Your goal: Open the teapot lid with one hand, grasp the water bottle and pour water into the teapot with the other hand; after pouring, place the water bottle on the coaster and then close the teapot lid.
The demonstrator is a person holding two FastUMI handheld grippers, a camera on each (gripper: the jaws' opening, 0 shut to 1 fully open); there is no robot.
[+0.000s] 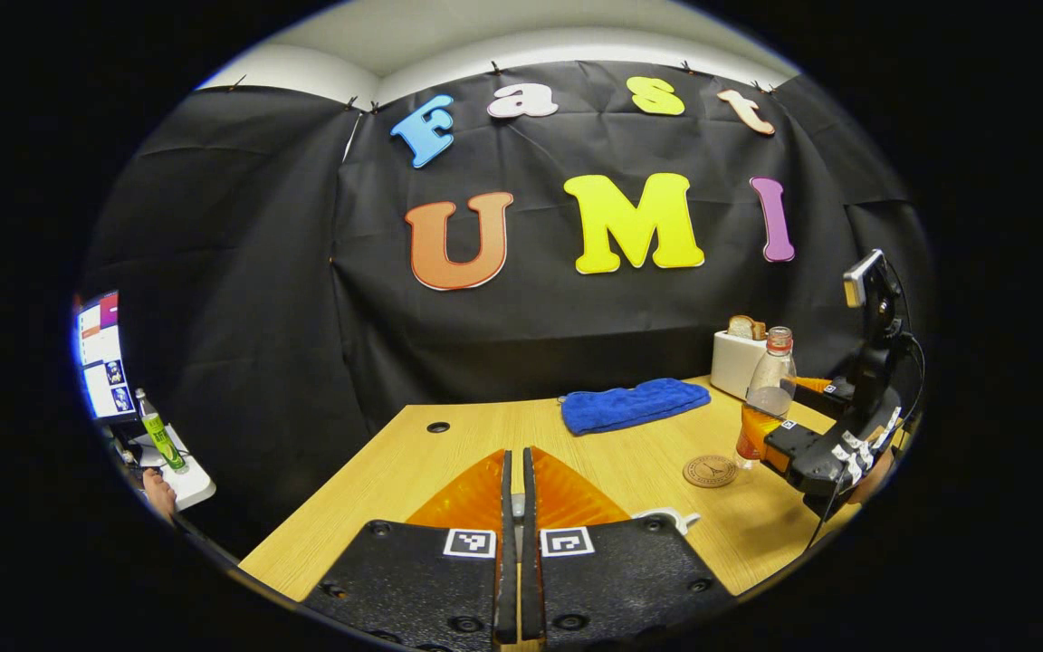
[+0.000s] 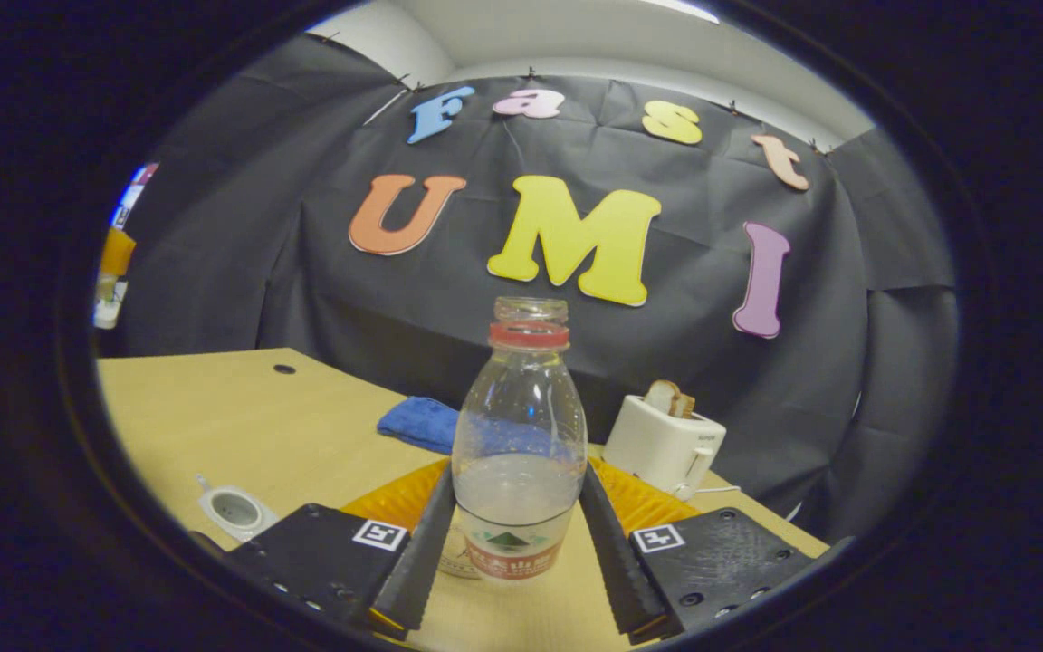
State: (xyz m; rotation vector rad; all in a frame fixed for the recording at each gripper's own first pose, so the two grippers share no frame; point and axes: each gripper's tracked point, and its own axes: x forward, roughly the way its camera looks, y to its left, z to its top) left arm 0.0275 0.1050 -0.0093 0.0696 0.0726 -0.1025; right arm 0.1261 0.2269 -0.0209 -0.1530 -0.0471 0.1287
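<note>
My right gripper [image 2: 517,480] is shut on the clear water bottle [image 2: 519,426], which stands upright and uncapped, about a third full. In the left gripper view the same bottle [image 1: 768,385] and right gripper [image 1: 770,436] sit just right of the round brown coaster [image 1: 710,471]. Part of the coaster [image 2: 456,554] peeks out behind the bottle's base. The white teapot [image 2: 234,509] sits at the lower left with its top open. My left gripper [image 1: 516,457] is closed to a narrow slit on a small pale knob, the teapot lid [image 1: 518,504]. A white part of the teapot [image 1: 669,518] shows beside it.
A folded blue cloth [image 1: 635,404] lies at the back of the wooden table [image 1: 377,493]. A white toaster [image 2: 664,442] with bread stands at the back right. A phone on a black stand [image 1: 870,326] rises behind the right gripper. A monitor [image 1: 100,355] and green bottle [image 1: 159,439] are off the table's left.
</note>
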